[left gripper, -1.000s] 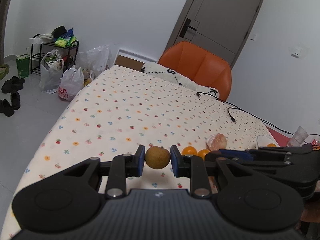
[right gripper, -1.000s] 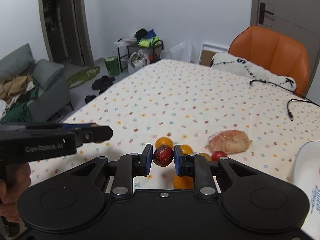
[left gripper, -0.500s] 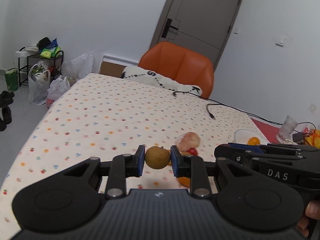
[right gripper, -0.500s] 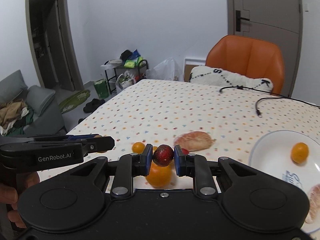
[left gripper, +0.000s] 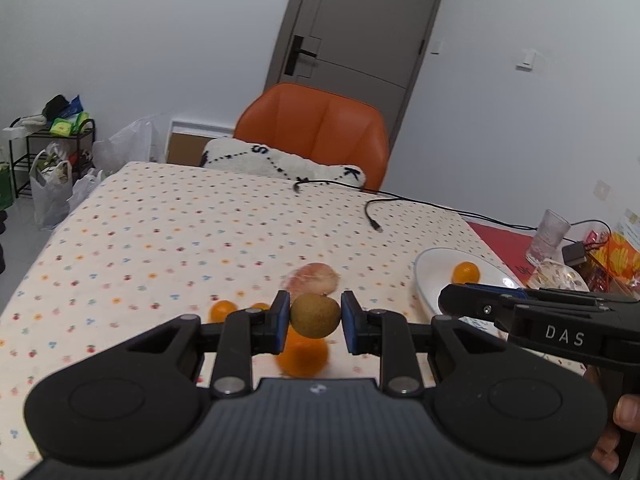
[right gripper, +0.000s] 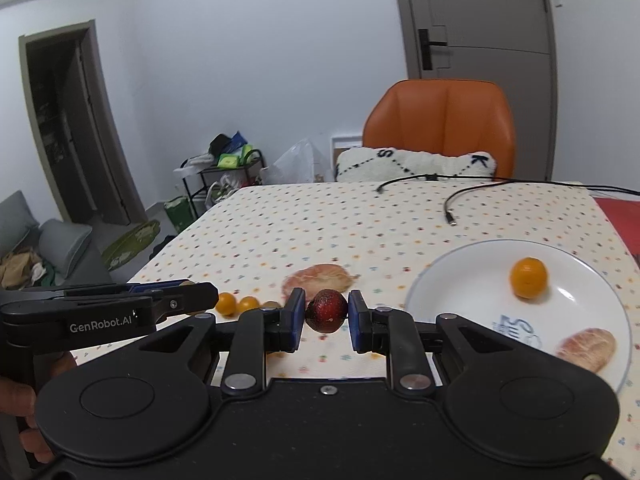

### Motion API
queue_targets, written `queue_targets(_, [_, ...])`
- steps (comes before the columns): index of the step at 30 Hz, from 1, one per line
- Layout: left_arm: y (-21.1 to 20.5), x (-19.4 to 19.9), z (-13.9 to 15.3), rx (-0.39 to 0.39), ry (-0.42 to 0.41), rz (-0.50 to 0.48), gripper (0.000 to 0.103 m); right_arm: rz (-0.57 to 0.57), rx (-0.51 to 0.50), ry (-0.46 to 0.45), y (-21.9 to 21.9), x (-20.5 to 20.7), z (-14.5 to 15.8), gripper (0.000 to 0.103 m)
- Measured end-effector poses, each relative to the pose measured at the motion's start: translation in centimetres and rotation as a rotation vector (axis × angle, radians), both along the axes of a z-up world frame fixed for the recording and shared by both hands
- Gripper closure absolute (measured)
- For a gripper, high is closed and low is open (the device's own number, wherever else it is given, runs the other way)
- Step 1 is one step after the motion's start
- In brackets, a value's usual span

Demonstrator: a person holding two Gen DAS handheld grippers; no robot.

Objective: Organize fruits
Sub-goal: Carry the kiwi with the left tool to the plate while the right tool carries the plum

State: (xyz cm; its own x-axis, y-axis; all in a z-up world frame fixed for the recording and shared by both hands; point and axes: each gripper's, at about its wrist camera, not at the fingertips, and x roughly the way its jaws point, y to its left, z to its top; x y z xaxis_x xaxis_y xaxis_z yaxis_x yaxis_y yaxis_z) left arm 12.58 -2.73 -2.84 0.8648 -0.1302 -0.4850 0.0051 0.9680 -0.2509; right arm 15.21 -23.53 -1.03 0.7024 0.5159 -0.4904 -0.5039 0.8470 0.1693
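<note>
My left gripper (left gripper: 315, 316) is shut on a brownish-green kiwi (left gripper: 315, 315), held above the floral tablecloth. My right gripper (right gripper: 327, 311) is shut on a dark red fruit (right gripper: 327, 310) just left of a white plate (right gripper: 460, 280). The plate holds a small orange (right gripper: 528, 278) and a peeled pomelo piece (right gripper: 588, 348). On the cloth lie another peeled pomelo piece (right gripper: 320, 278), two small oranges (right gripper: 236, 304) and a bigger orange (left gripper: 303, 356) under the kiwi. The plate (left gripper: 434, 276) also shows at the right in the left wrist view.
Black cables (right gripper: 460, 196) lie across the far part of the table. An orange chair (left gripper: 316, 128) with a white cushion (left gripper: 280, 162) stands behind it. A glass (left gripper: 550, 236) and snack packets (left gripper: 616, 252) sit at the far right on a red mat.
Both grippers have swung to the right with their fruits still held. The plate has come fully into the right wrist view and nearer in the left one.
</note>
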Motion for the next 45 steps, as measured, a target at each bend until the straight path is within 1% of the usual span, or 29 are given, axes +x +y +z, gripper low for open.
queue_targets(10, [-3.5,1.5,0.3,0.029,-0.005,-0.046,0.077,-0.073,0.038,0.008,-4.3,0.6,-0.9,0.082])
queue_targets(21, [-6.8,3.0,0.1,0.037,-0.006,-0.12,0.077,-0.158,0.05,0.02,-8.0,0.7,-1.7,0.082])
queue_targets(28, [-8.6,4.2,-0.4,0.045,0.01,-0.155,0.077,-0.198,0.056,0.04,-9.5,1.1,-2.8,0.081])
queue_targets(30, [-9.2,4.5,-0.5,0.052,0.013,-0.163,0.077,-0.205,0.057,0.044,-9.7,1.3,-3.0,0.08])
queue_targets(31, [-9.4,4.7,-0.5,0.055,0.014,-0.166,0.077,-0.208,0.061,0.044,-9.8,1.3,-3.1,0.076])
queue_targets(41, [-12.2,5.8,-0.7,0.079,0.023,-0.206,0.077,-0.247,0.099,0.041,-12.5,0.6,-3.2,0.075])
queue_targets(45, [-13.3,6.0,-0.4,0.089,0.013,-0.229,0.077,-0.255,0.107,0.041,-13.3,0.1,-3.4,0.074])
